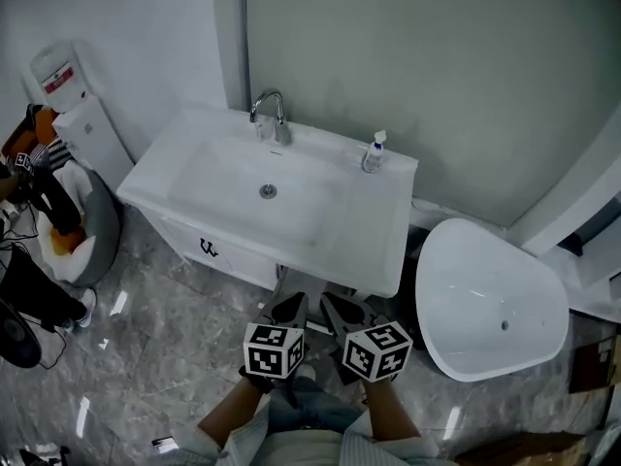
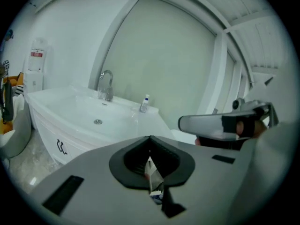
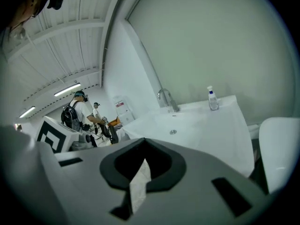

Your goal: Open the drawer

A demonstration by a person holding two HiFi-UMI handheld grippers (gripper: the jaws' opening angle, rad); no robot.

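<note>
Facing lower-left, the glossy white drawer (image 1: 231,256) stretches lengthwise under the sink (image 1: 184,151); left gripper (image 1: 289,310) and right gripper (image 1: 342,312) closed, empty.

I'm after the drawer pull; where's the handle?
In the head view, the dark handle sits on the vanity front, left side, just below the sink rim.

Your left tongs (image 1: 290,309) and right tongs (image 1: 342,311) are side by side, near each other, just short of the worktop's (image 1: 380,260) front edge, tips toward it. Both jaw pairs pressed together, nothing between. Left forearm (image 1: 233,417) and right forearm (image 1: 390,417) bare, low.
</note>
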